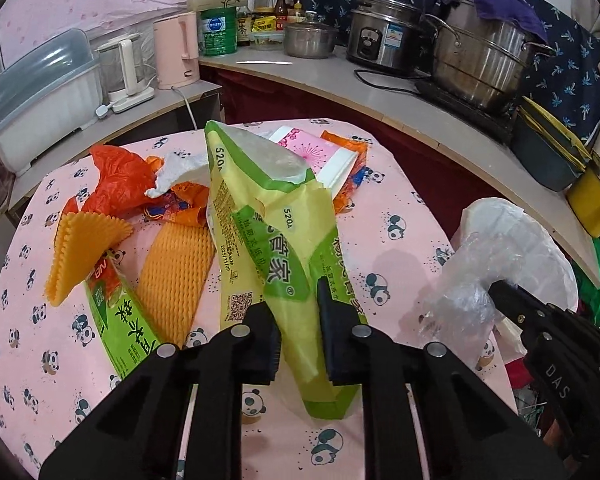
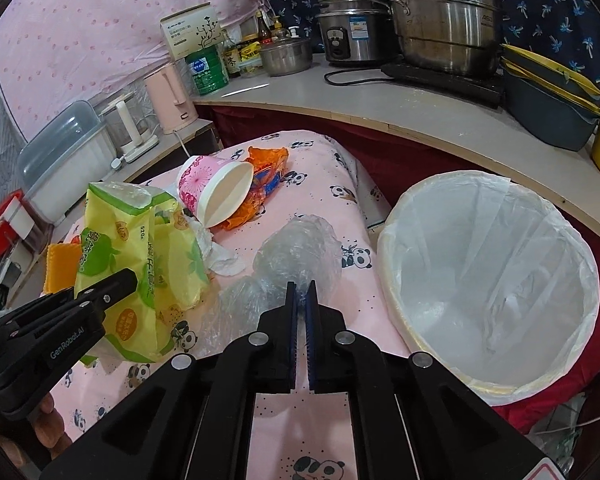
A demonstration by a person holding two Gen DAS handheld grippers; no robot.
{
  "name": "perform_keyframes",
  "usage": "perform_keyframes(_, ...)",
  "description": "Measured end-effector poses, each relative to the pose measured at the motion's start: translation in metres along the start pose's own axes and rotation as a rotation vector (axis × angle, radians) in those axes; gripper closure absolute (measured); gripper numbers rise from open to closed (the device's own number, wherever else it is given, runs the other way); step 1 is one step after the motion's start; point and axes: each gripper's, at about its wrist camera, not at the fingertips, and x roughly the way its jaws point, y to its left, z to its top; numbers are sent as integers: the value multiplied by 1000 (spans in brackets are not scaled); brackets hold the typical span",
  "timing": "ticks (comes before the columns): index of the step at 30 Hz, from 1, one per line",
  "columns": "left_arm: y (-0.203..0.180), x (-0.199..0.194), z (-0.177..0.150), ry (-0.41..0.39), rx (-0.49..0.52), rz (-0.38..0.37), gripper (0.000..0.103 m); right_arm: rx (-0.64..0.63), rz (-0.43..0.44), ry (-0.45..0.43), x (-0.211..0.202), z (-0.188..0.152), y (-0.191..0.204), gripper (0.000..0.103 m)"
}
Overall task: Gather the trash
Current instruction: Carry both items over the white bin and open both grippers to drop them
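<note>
Trash lies spread on the surface (image 1: 400,240), which has a pink cloth with pandas. Nearest, the left gripper (image 1: 298,336) holds the yellow-green tissue wrapper (image 1: 288,248) between its fingers (image 1: 266,344), and the wrapper stands up from the cloth. The right gripper (image 2: 301,312) has its fingers (image 2: 290,320) pressed together on the clear plastic film (image 2: 296,252), which is crumpled just in front of them. To the right of this film, beside the surface, stands the bin (image 2: 396,280) with a white liner. Behind the wrapper lie two orange foam nets (image 1: 176,272), a green snack bag (image 1: 120,312), a red plastic bag (image 1: 116,180) and a white tissue (image 1: 180,174). Farther, a pink paper cup (image 2: 216,192) lies on its side against an orange wrapper (image 2: 268,172). At the back, a counter (image 2: 380,108) carries pots (image 2: 440,24) and a pink kettle (image 2: 168,96).
</note>
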Motion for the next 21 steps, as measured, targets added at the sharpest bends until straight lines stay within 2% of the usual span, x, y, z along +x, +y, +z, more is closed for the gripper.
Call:
perform_keyframes(9, -45, -27, -1, -37, 59, -58, 89, 55, -29, -70, -31, 5, -31, 99)
perform_keyframes(21, -115, -34, 2, -39, 157, -159, 89, 171, -116, -134, -62, 4, -105, 99)
